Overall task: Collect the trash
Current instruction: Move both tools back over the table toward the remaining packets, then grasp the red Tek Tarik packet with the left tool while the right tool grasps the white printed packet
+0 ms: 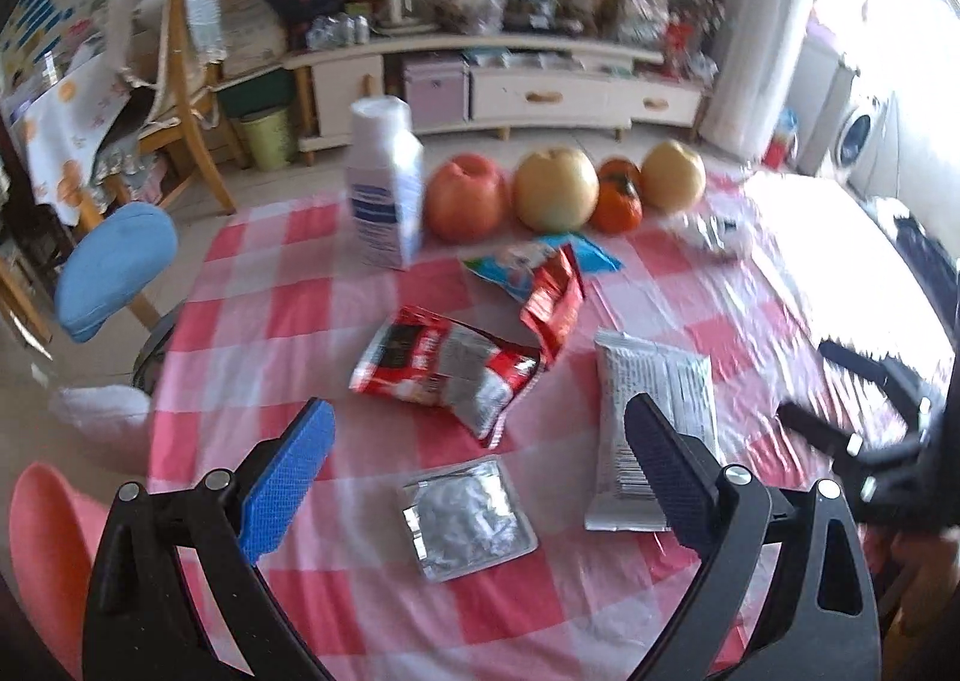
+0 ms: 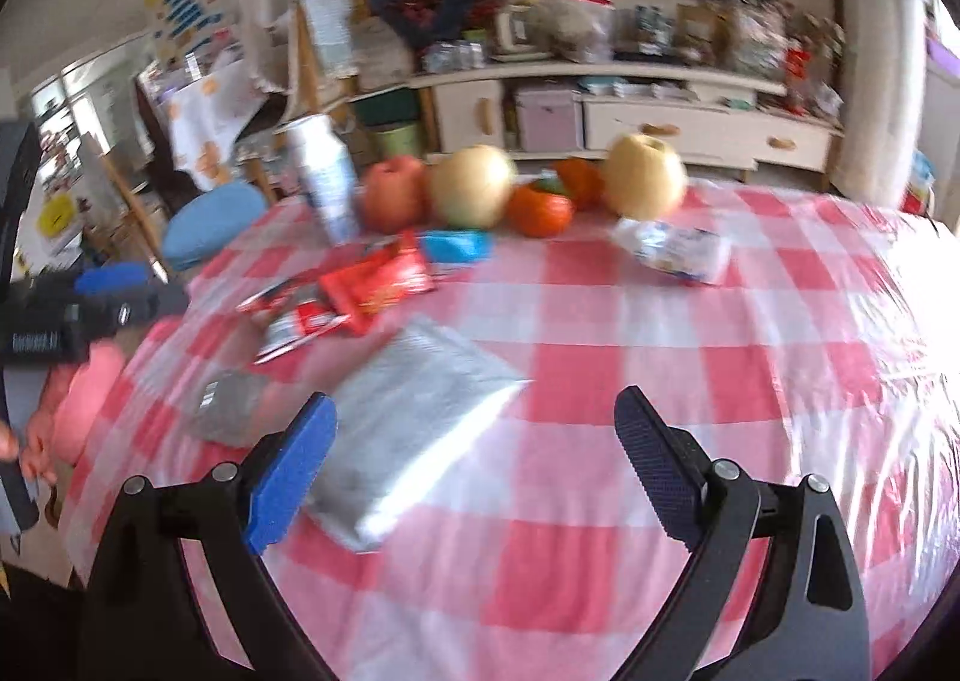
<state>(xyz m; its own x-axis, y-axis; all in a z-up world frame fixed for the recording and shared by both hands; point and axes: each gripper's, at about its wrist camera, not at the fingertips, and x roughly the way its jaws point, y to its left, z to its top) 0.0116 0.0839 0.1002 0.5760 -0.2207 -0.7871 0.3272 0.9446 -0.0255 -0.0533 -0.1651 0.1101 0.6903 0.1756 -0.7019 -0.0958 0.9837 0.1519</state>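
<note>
The left tongs (image 1: 480,471) gape released over the checked surface (image 1: 252,285); only their view shows the small foil sachet (image 1: 468,519) flat and clear. Wrappers lie mid-surface: two red wrappers (image 1: 444,375), one grey packet (image 1: 654,429). Far off stand one white bottle (image 1: 384,183) and four fruits (image 1: 555,189). The right tongs (image 2: 477,468) are released too, empty, with the crumpled clear wrapper (image 2: 672,249) sharper in their view.

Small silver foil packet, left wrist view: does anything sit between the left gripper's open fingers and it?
Nothing visible does. The small silver foil packet lies flat on bare checked tablecloth, ahead of the left gripper.
</note>
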